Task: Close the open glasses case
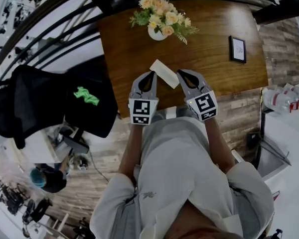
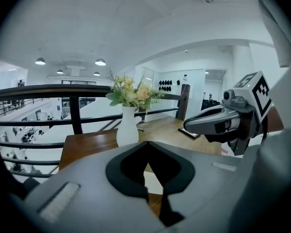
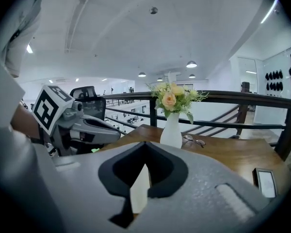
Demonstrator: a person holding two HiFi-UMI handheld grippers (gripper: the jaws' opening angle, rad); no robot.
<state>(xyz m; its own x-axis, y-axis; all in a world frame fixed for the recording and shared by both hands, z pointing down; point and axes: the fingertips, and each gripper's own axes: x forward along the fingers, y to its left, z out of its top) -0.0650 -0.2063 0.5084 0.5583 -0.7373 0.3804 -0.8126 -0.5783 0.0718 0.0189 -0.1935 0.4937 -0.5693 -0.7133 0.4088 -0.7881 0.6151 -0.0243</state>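
The white glasses case (image 1: 164, 73) lies on the desk (image 1: 214, 68), on the person's side of the vase (image 1: 157, 32), its long axis slanting between the left tool (image 1: 151, 76) and right tool (image 1: 182, 75), both pinched together, empty and about equally near.

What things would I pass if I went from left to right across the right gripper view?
left gripper → white case → vase of flowers → glasses → small dark frame
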